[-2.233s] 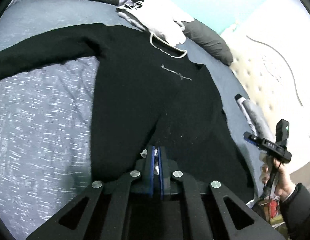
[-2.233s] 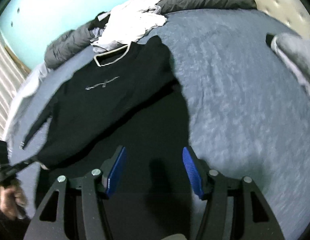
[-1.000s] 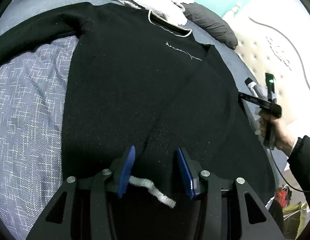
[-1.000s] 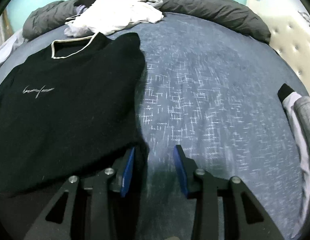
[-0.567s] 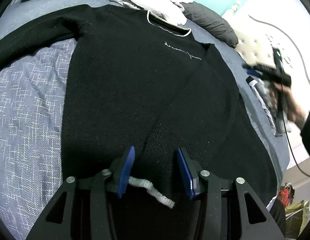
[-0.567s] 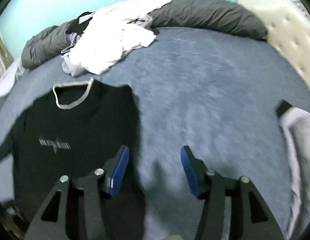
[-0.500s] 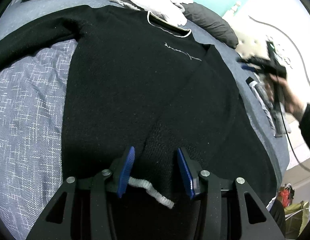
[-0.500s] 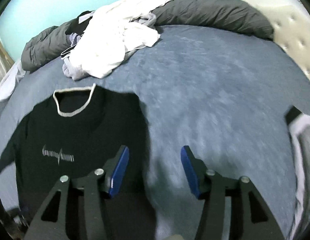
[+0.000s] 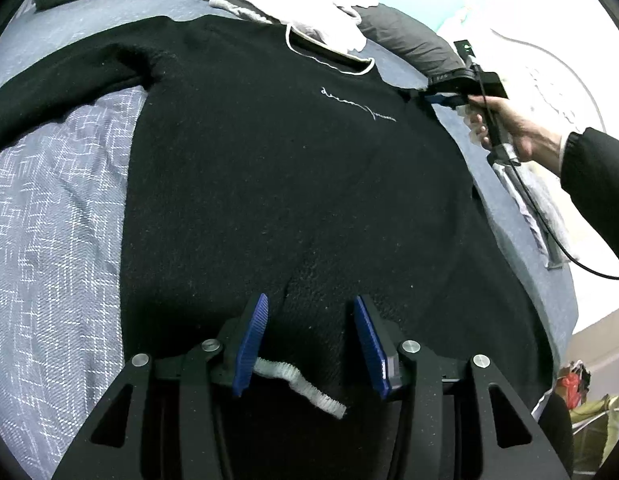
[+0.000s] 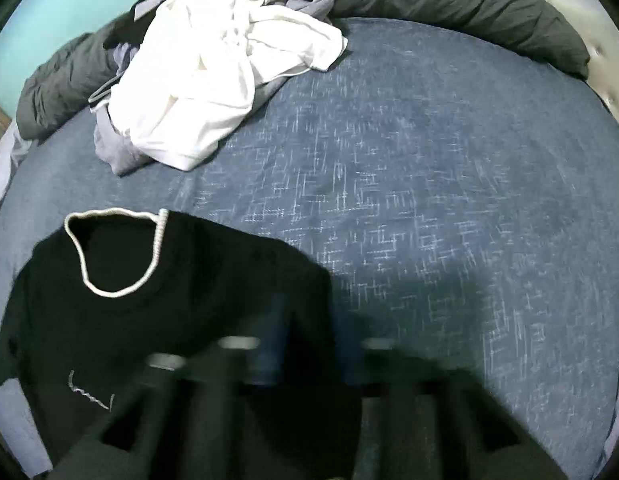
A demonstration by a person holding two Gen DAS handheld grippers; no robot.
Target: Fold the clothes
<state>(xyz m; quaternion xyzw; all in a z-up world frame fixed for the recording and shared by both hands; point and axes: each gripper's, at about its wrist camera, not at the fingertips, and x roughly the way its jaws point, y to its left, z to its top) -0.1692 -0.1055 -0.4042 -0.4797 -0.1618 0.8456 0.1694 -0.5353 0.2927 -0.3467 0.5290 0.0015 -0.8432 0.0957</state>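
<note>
2 grippers at opposite ends of black sweater (image 9: 277, 184), spread front-up on blue bedspread (image 10: 429, 168), long axis collar to hem. Left gripper (image 9: 311, 336) spread wide, empty, straddling folded-in sleeve cuff (image 9: 297, 380) at hem. Right gripper (image 10: 305, 344) nearer right shoulder, too blurred to tell its opening.

The supporting surface is a bed (image 10: 429, 184) covered in blue-grey fabric with a pale crosshatch weave. A black sweater (image 9: 269, 168) with a white-trimmed neckline lies flat on it, front up, one sleeve extended across the cover to the left side of the left wrist view; just beyond its neckline rests a heap of white and lavender clothes (image 10: 213, 80). A dark grey rolled duvet (image 10: 461, 8) runs along the far edge, and a grey folded garment (image 9: 545, 208) lies near the right edge.
</note>
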